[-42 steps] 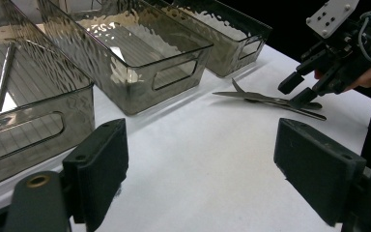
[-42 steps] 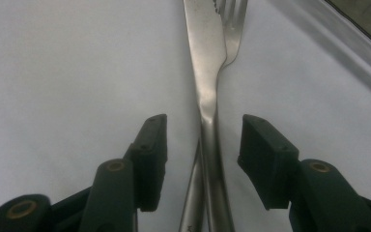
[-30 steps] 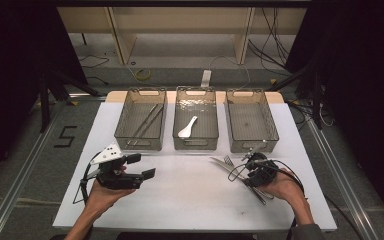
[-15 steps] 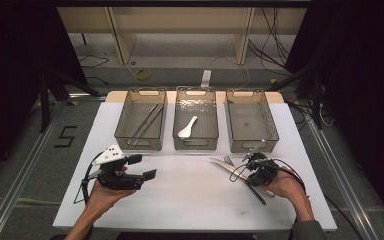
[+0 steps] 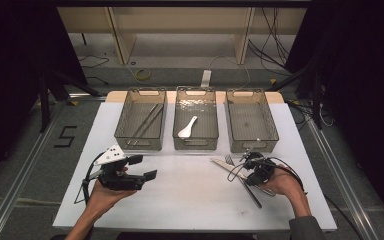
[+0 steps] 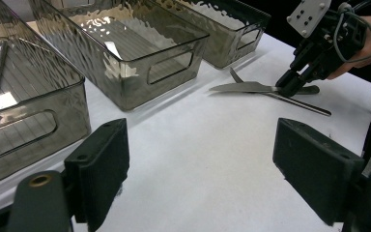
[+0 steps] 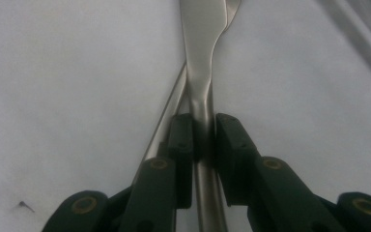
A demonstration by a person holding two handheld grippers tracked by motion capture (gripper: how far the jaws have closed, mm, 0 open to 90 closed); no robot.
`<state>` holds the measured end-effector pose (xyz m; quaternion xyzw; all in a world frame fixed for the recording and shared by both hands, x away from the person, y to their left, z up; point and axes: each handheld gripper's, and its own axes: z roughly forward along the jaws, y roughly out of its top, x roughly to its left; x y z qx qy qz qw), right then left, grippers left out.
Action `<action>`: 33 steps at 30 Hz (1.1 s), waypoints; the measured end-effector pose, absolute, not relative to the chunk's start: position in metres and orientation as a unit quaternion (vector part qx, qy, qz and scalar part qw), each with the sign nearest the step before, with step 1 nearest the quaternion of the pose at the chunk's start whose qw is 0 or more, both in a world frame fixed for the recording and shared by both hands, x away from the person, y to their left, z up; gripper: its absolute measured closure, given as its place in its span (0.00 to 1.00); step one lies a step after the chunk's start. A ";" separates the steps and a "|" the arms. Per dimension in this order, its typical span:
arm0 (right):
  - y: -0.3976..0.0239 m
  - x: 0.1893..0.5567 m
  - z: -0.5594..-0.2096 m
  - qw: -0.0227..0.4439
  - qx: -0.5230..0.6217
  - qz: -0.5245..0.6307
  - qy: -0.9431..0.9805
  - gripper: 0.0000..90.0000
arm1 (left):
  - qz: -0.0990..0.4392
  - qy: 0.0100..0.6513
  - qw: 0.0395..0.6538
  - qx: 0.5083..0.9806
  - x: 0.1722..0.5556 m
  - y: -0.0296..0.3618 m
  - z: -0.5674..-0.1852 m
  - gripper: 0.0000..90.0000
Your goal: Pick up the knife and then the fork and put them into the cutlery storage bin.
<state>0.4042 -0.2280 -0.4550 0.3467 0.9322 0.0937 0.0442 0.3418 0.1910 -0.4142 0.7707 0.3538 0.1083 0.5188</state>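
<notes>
A steel knife (image 7: 204, 72) lies flat on the white table, its blade (image 5: 222, 161) pointing left. My right gripper (image 7: 204, 137) has just been closing, and its pads now press both sides of the knife's handle. A second steel utensil, a fork (image 6: 234, 75), lies crossed under the knife. From the left gripper view the right gripper (image 6: 289, 87) is tipped down onto the knife (image 6: 244, 87). My left gripper (image 5: 142, 167) hovers open over the table's front left with nothing between its pads (image 6: 101, 169).
Three smoky clear bins stand in a row at the back. The left bin (image 5: 140, 146) holds metal chopsticks (image 5: 147, 122), the middle bin (image 5: 195, 145) a white spoon (image 5: 187, 128), and the right bin (image 5: 252, 146) nothing. Bare white table (image 5: 190, 195) lies between the hands.
The right gripper's jaws have drawn in onto the knife handle, and that hand has shifted only slightly. The left hand and its gripper have stayed where they were.
</notes>
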 end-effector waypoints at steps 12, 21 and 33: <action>-0.227 0.402 -0.452 0.050 0.329 0.103 0.937 0.90 | 0.110 0.353 0.519 0.771 0.342 0.191 -0.414 0.23; -0.232 0.396 -0.434 0.062 0.340 0.141 0.928 0.90 | 0.109 0.358 0.530 0.761 0.342 0.193 -0.413 0.23; -0.241 0.405 -0.403 0.087 0.357 0.193 0.910 0.90 | 0.119 0.361 0.541 0.750 0.341 0.196 -0.412 0.22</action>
